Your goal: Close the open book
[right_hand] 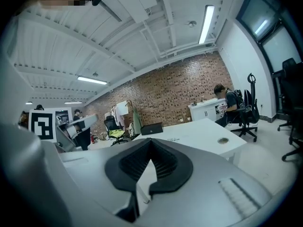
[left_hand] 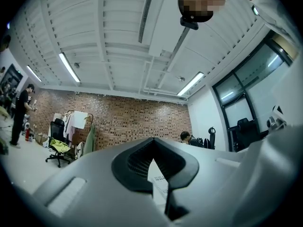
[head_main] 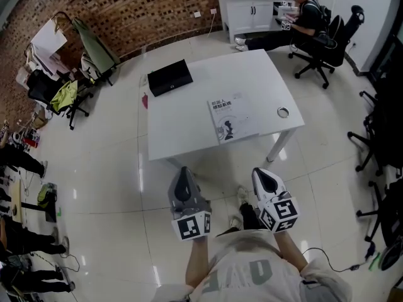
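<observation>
The book (head_main: pixel 232 119) is lying closed, cover up, right of centre on the white table (head_main: pixel 189 128), while both grippers are hovering below the table's near edge

In the head view the book is sitting well apart from the black case (head_main: pixel 170 77) at the table's upper left and from the round metal fitting (head_main: pixel 283 112) near its right edge. The left gripper (head_main: pixel 183 172) and right gripper (head_main: pixel 261 173) are pointing up-frame from the lower centre, side by side, neither one touching the table; each gripper's view is showing its dark fingers pressed together, tip to tip. A seated person (head_main: pixel 308 14) is working at the upper right
</observation>
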A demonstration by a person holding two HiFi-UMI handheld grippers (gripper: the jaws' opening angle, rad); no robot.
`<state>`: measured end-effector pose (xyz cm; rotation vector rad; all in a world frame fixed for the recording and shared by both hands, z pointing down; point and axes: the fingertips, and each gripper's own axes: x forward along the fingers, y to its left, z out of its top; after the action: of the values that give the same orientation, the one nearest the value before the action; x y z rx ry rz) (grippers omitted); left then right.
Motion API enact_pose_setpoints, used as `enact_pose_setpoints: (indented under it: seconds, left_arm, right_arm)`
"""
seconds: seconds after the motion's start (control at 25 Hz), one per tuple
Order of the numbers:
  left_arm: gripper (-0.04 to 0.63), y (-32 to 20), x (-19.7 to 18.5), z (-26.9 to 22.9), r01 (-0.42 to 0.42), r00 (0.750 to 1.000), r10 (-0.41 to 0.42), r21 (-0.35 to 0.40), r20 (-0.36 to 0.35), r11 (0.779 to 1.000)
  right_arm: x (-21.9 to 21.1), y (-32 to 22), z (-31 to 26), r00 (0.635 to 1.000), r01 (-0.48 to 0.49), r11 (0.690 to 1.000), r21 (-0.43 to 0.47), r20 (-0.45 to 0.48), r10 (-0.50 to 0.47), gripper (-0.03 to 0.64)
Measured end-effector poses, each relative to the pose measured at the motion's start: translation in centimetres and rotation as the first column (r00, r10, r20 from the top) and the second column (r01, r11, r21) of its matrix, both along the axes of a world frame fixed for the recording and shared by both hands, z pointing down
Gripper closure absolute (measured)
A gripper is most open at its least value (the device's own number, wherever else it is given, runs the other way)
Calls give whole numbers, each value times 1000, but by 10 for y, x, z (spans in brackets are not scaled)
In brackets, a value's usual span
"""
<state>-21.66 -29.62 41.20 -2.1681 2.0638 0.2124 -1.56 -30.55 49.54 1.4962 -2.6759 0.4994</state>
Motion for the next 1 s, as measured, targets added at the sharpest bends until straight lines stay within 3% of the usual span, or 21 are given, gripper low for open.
enact_pose_setpoints:
  seconds: [0.6, 1.0]
  left_arm:
    - [583, 130, 22, -21, -10, 1000, 11, 42, -23, 999]
    - [583, 324, 92, -2, -32, 999, 32, 16, -18, 999]
  right_arm:
    - [7, 121, -33, 998, 51, 996, 78, 20, -53, 614]
    - [75, 321, -13, 998, 36, 996, 77, 49, -40, 614]
